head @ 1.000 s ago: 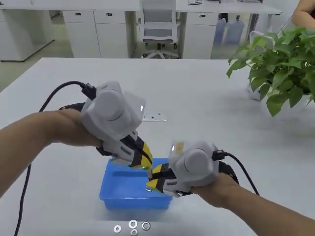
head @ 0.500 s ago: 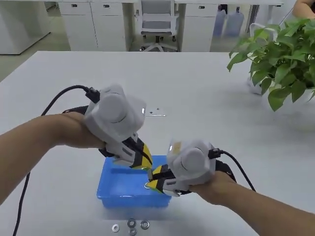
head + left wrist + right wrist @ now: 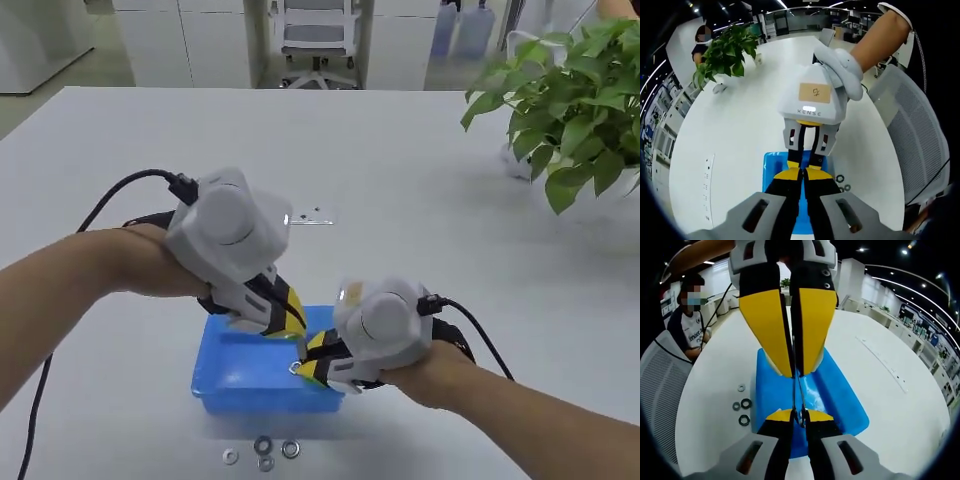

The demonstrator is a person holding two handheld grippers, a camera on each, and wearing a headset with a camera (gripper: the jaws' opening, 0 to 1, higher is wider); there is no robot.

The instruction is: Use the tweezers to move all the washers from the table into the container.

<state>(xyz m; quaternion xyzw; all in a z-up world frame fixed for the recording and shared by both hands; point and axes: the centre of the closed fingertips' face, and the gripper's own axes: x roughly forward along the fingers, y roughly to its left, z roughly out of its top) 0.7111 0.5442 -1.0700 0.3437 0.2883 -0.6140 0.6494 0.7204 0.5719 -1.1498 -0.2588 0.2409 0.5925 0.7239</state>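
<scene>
Thin metal tweezers (image 3: 796, 390), pinched in closed jaws of left gripper (image 3: 802, 171) and right gripper (image 3: 799, 416); blue plastic container (image 3: 850, 407) directly beneath jaws, presumably for unloading.

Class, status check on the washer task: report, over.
Left claw, right claw both shut on tweezers over blue container. Four washers on table beside it. No obstruction seen.

bright even overhead light, soft shadows, fisheye-warped edges, sharp focus
</scene>
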